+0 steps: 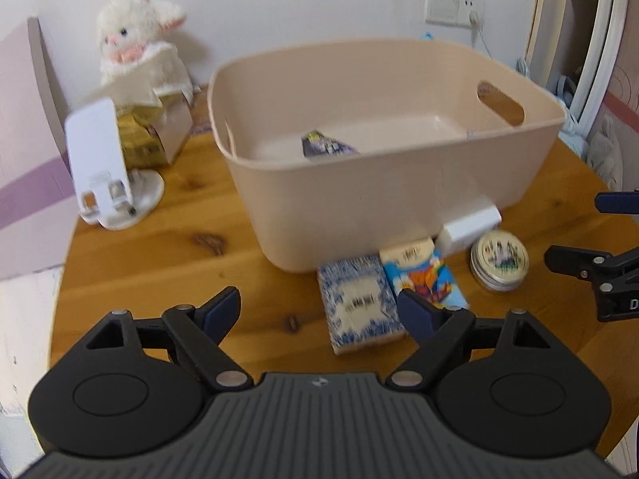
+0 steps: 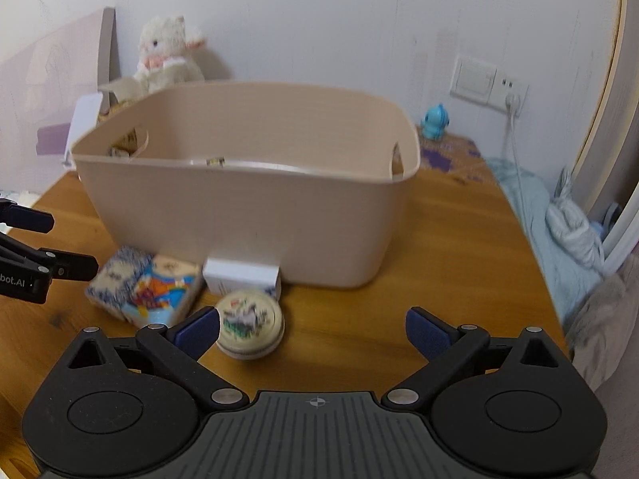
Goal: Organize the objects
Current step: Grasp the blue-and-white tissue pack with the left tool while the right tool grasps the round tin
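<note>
Both grippers spread, holding nothing. Left gripper (image 1: 319, 311) hovers over the table (image 1: 159, 263); blue-white packet (image 1: 359, 303) at its 1 o'clock, cartoon packet (image 1: 423, 275) touching it. Round tin (image 2: 251, 323) at right gripper's (image 2: 313, 329) 11 o'clock. Bin (image 1: 359, 199) at 12. Suggest: straddle one packet squarely, avoid dragging its neighbour.

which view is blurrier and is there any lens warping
Left wrist view: motion-smeared, print on the blue-white packet and round tin unreadable. Right wrist view: slightly sharper, though the tin stays soft. Both: fisheye bends the bin rim and table edge.
</note>
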`<state>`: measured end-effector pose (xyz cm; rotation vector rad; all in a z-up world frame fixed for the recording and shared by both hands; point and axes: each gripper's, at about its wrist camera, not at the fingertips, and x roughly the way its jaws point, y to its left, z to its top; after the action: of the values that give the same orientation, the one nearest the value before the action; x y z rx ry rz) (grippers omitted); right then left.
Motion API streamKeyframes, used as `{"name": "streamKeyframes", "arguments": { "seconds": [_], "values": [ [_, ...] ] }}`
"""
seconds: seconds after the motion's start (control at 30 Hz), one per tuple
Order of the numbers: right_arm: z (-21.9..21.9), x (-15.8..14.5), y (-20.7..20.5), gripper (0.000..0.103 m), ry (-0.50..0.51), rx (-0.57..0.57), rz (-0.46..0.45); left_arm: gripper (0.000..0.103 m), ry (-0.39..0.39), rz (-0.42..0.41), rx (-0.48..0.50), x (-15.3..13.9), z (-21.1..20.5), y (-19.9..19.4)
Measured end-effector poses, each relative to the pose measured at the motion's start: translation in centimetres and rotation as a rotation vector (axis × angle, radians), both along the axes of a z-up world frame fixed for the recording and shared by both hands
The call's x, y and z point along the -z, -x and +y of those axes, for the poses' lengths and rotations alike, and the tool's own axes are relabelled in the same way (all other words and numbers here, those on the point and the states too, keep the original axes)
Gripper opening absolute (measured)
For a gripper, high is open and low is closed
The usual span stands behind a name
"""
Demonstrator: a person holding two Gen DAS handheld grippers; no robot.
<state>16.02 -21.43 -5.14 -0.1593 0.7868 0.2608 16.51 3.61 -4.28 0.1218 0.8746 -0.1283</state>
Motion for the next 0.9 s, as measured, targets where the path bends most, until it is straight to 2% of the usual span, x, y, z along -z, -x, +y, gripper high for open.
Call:
{"name": "streamKeyframes", "arguments": {
  "seconds": [0.3, 0.67, 0.8, 0.9],
  "values": [
    [1.2, 2.5, -0.6, 0.102, 0.027, -0.021, 0.066, 0.087, -0.017, 0.061, 0.004, 2.5, -0.8, -0.5],
    [2.4, 4.5, -2.1, 0.102, 0.03, -0.028, 0.096, 0.094, 0.013, 0.058, -0.027, 3.2, -0.5, -2.0],
    [2.3, 4.7, -2.4, 0.102, 0.009, -0.023, 0.092, 0.09, 0.017, 0.073, -0.05, 3.8, -0.3, -2.7],
    [2.4, 4.7, -2.5, 0.097, -0.005, -0.027, 0.087, 0.086, 0.034, 0.082, -0.058, 4.5, 0.0, -3.0]
  ]
}}
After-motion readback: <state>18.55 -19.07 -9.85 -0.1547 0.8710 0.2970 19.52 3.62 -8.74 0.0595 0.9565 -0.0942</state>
